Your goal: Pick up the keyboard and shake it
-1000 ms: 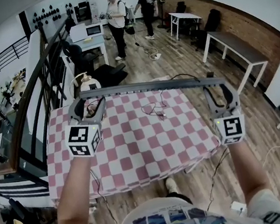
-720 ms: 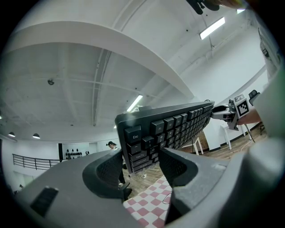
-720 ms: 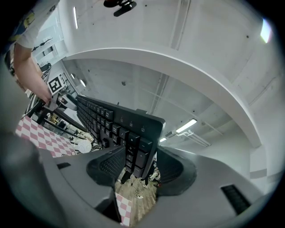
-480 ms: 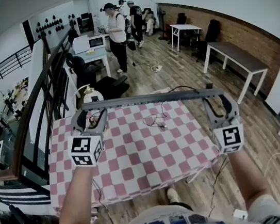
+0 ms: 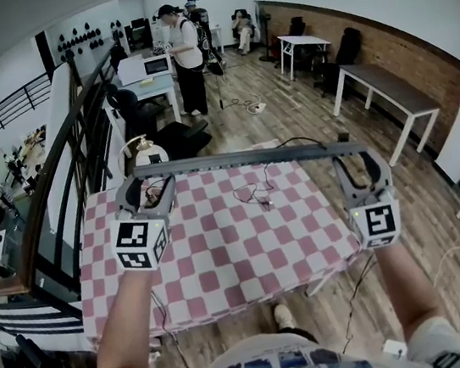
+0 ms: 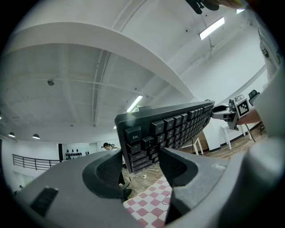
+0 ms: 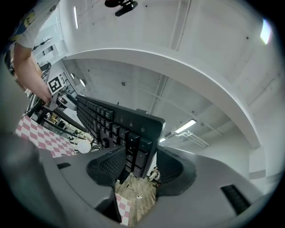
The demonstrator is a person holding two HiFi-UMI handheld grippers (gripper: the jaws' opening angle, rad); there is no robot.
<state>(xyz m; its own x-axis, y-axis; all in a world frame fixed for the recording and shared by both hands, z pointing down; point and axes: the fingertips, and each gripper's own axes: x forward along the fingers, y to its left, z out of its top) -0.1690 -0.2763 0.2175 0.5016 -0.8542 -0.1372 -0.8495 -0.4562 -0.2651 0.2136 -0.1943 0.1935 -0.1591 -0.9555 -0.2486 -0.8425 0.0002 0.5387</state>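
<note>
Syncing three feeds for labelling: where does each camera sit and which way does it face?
Head view: on the person's head, looking steeply down at the keyboard over the checkered table; both forearms, left gripper and right gripper show.
Left gripper view: rides the left gripper, looks along its jaws toward the ceiling; they clamp the keyboard's Esc end.
Right gripper view: likewise, on the other end.
Shared: each gripper view shows the opposite gripper across the keyboard.

Black keyboard (image 5: 248,160), white key legends; looks dk grey edge-on, centre of frame. worktop (image 5: 224,257) cloth: pink/white check. left tongs (image 5: 148,187) & right tongs (image 5: 356,164): dk grey, cubes white w/ black square markers. floor (image 5: 286,102): brown wood planks. Upper right, brick wall (image 5: 415,44): red-brown. Thin black cable (image 5: 257,190) on cloth.
</note>
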